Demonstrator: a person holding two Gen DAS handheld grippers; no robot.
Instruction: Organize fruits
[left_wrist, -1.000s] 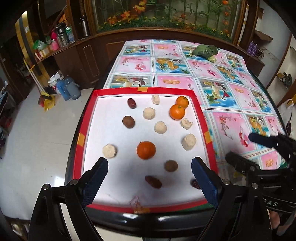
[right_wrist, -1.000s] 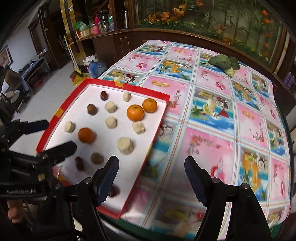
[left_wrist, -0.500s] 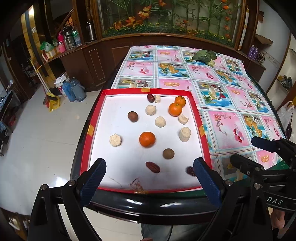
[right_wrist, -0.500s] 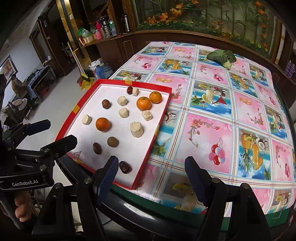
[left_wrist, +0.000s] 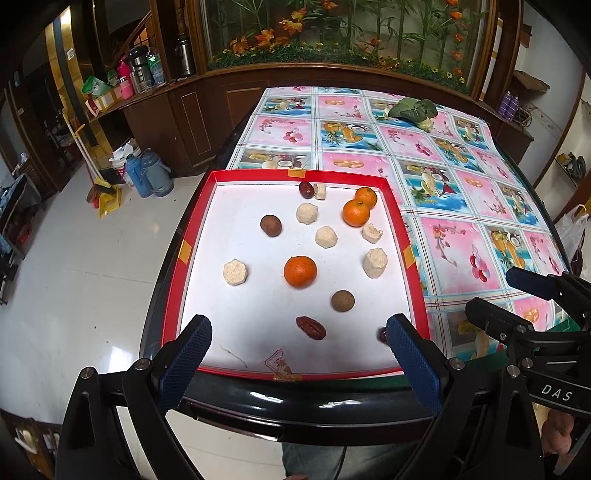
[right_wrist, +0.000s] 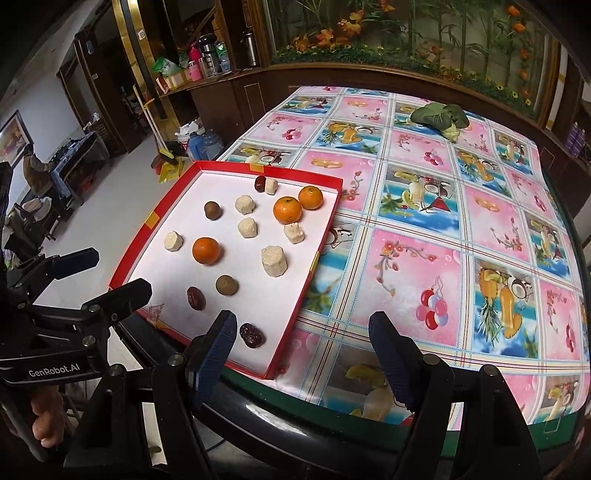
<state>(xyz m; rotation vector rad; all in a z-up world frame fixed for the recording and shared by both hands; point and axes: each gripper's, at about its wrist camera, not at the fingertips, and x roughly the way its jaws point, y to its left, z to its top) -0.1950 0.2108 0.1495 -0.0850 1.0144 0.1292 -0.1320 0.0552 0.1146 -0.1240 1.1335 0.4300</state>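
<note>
A red tray with a white floor sits in the middle of the left wrist picture, on the near left corner of a table with a bright tablecloth full of fruit drawings. Three oranges lie in the tray: one orange is alone near the middle, and two more oranges touch each other at the upper right of the tray. Six pale crumbly lumps are spread around them. Two round brown fruits lie apart, one at the upper left and one lower down. A dark red date lies near the bottom of the tray, another hides partly behind the blue finger pad, and a third sits at the top edge, touching a small pale lump. The left gripper hangs over the near edge of the tray with its fingers spread wide and nothing between them. In the right wrist picture, the right gripper is also spread wide and holds nothing; it hangs over the tray's near right corner and the tablecloth. A green leafy thing lies far off at the upper right of the table.
</note>
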